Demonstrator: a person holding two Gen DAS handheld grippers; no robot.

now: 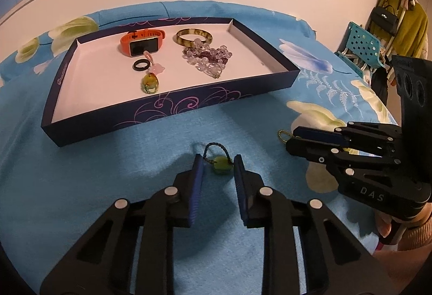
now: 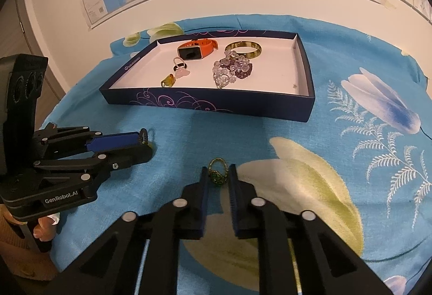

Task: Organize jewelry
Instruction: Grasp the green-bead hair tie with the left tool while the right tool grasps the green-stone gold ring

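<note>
A green stone pendant on a dark braided cord [image 1: 220,166] lies on the blue cloth between the blue pads of my left gripper [image 1: 217,160], which is shut on it. My right gripper [image 2: 218,173] is shut on a small green charm with a gold loop [image 2: 216,176]. Each gripper appears in the other's view: the right gripper [image 1: 291,138] shows the gold loop [image 1: 283,134] poking past its tip, and the left gripper [image 2: 144,145] shows a bit of dark cord. Behind them stands a dark blue tray [image 1: 172,106] with a white floor.
The tray holds an orange watch [image 1: 141,45], a yellow bangle [image 1: 194,35], clear and purple bead bracelets [image 1: 210,57], a black ring [image 1: 141,65] and an amber pendant [image 1: 149,84]. A flowered blue cloth [image 2: 351,133] covers the surface. A teal chair [image 1: 361,46] stands far right.
</note>
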